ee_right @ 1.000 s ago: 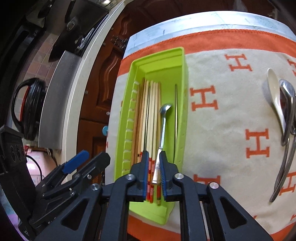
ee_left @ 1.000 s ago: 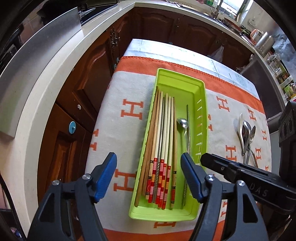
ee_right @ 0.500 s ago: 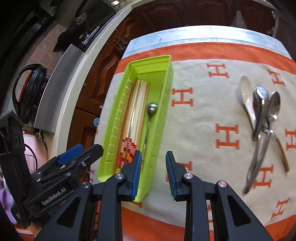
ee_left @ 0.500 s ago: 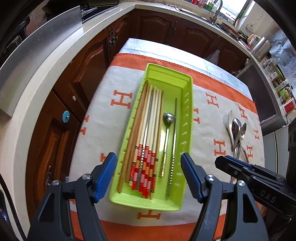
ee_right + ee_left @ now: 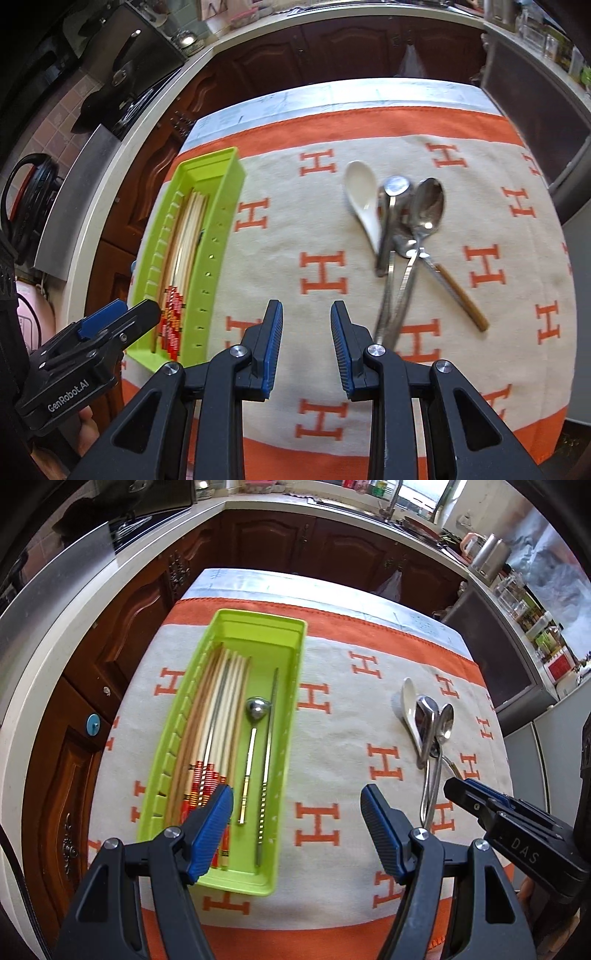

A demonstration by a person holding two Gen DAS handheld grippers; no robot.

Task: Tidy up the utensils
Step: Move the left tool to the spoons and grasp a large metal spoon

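Fingers on my left gripper [image 5: 297, 825] stood wide apart and held nothing, one blue pad [image 5: 210, 832] over the near end of the green tray [image 5: 284, 760], the other over bare cloth. My right gripper [image 5: 306, 345] had its fingers parted more narrowly, also with nothing between them, and hung above the H-patterned cloth [image 5: 325, 273] between the tray and the loose spoons.

Inside the tray, toward the desk's left edge, I saw a bundle of chopsticks [image 5: 218, 716] lying lengthwise against the slotted left wall, their red-banded ends nearest me. Beside them lay a small metal spoon [image 5: 251, 753] with its bowl pointing away, and just right of that a single metal chopstick [image 5: 269, 760] along the right wall.

Toward the right side of the desk lay a heap of spoons: a white ceramic spoon [image 5: 364, 199] at the left, a metal ladle-type spoon [image 5: 391, 218] overlapping it, and a metal spoon [image 5: 424, 210] beside that. A wooden-handled utensil [image 5: 460, 297] crossed under them and angled off toward the near right corner; its head was hidden among the others.

Dark wooden cabinets [image 5: 266, 542] and a pale counter [image 5: 48, 686] ran beyond the desk's far and left edges.
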